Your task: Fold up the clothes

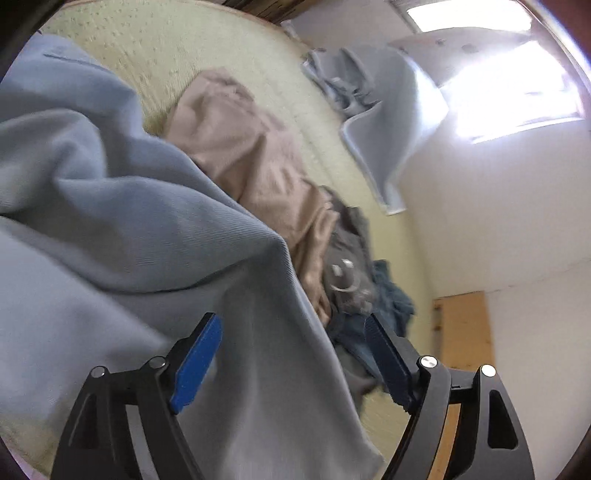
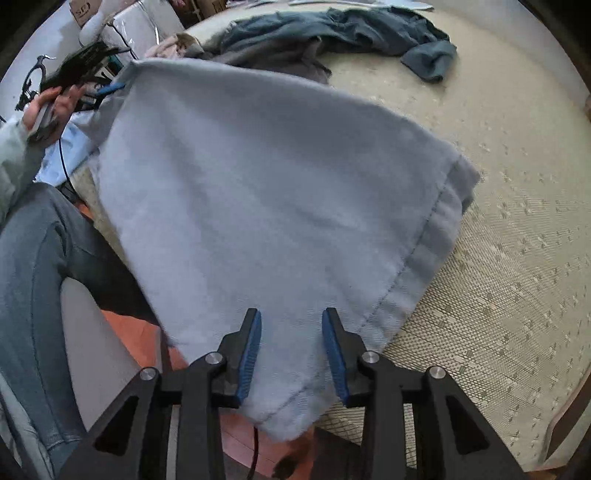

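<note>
Light-blue garment (image 2: 266,206) being spread on mattress (image 2: 498,229), near corner hanging over edge. Left gripper (image 1: 291,362) wide, nothing clamped. Right gripper (image 2: 291,354) part-open, cloth between pads, grip uncertain. Next, judged: regrasp corners, fold across.

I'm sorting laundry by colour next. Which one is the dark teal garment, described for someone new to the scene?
Start at the cream patterned mattress and skip the big light blue garment spread in front. At the mattress's far edge lies the dark teal garment, crumpled. It is much darker than the light blue one and greener than the grey piece beside it.
</note>
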A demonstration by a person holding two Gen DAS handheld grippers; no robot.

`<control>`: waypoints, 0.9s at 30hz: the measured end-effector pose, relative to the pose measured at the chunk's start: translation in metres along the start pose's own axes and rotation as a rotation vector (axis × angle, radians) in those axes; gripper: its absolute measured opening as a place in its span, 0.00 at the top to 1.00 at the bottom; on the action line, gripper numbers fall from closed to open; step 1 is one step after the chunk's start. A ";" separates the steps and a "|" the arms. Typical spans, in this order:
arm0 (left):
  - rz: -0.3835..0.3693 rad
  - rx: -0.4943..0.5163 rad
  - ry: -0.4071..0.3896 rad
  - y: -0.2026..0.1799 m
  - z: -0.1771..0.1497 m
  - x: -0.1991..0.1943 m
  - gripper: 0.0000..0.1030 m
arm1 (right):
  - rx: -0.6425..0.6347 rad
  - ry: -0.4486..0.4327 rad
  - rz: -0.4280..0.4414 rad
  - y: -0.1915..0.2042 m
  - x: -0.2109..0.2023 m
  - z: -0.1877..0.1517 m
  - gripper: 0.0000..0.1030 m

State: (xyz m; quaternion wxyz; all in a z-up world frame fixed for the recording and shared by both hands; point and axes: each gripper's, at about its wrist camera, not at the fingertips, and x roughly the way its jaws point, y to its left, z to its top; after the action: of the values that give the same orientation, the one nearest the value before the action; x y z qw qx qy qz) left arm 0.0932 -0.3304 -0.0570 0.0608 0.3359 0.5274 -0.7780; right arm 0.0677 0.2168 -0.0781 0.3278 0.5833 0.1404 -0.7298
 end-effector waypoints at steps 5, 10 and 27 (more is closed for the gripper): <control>-0.087 -0.009 -0.122 0.025 0.006 -0.093 0.17 | 0.019 -0.061 0.037 0.018 -0.015 0.008 0.64; -0.014 0.029 -0.275 0.058 0.032 -0.190 0.17 | -0.011 -0.067 0.044 0.043 -0.015 0.024 0.64; 0.264 -0.077 -0.371 0.243 0.072 -0.302 0.17 | -0.251 -0.123 0.067 0.165 -0.029 0.130 0.64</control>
State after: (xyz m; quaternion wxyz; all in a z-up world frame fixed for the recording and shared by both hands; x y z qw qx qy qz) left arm 0.4013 -0.5765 -0.0535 0.2706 0.2505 0.4883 -0.7909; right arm 0.0779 0.0261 0.0152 0.4302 0.4962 0.1907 -0.7296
